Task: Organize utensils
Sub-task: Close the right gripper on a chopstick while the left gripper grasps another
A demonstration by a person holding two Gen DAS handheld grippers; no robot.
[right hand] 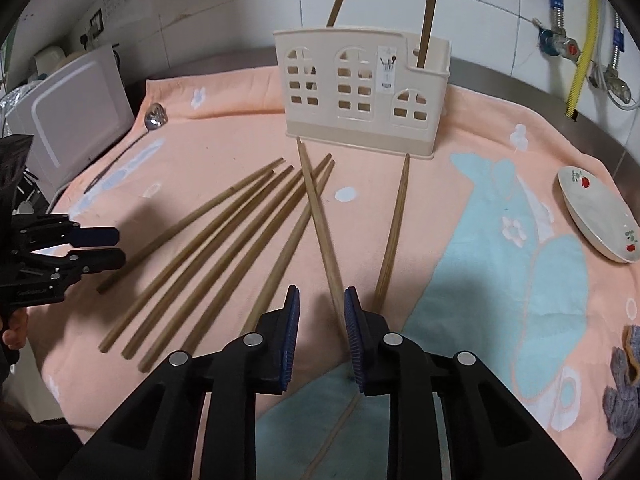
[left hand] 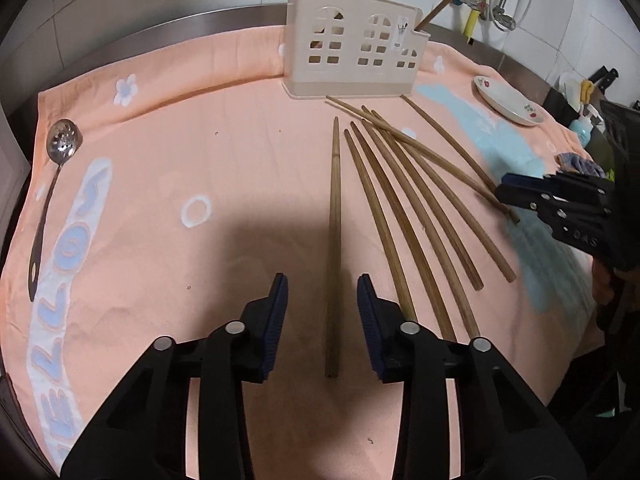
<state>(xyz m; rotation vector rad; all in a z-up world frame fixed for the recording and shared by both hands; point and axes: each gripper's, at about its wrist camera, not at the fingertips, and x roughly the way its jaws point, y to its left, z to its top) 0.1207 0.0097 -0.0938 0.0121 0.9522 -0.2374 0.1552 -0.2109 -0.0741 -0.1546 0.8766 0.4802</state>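
Here, both grippers are pitched steeply downward over the peach towel (left hand: 240,160), each straddling one chopstick.

Left gripper (left hand: 322,312): the jaws stand apart, with a single chopstick (left hand: 334,216) lying flat on the towel between them. Neither blue pad (left hand: 280,308) touches the stick; a gap is visible on both sides. The stick runs lengthwise along the gripper's axis, its thin end toward the beige holder (left hand: 356,46).

Right gripper (right hand: 321,328): the jaws are narrowly spaced and not closed. A long chopstick (right hand: 316,208) runs from the holder's base (right hand: 360,92) down into the gap, lying close to the right-hand pad (right hand: 354,336); whether it touches that pad cannot be told. In the left wrist view this gripper appears from the side at the right edge, fingers low over the far ends of the sticks.

Remaining items: a fan of loose chopsticks (right hand: 224,248) lies on the towel between the two grippers. Two sticks (right hand: 430,8) stand upright in the holder. A slotted ladle (left hand: 60,152) lies at the towel's left edge, and a floral dish (right hand: 596,216) rests at its right
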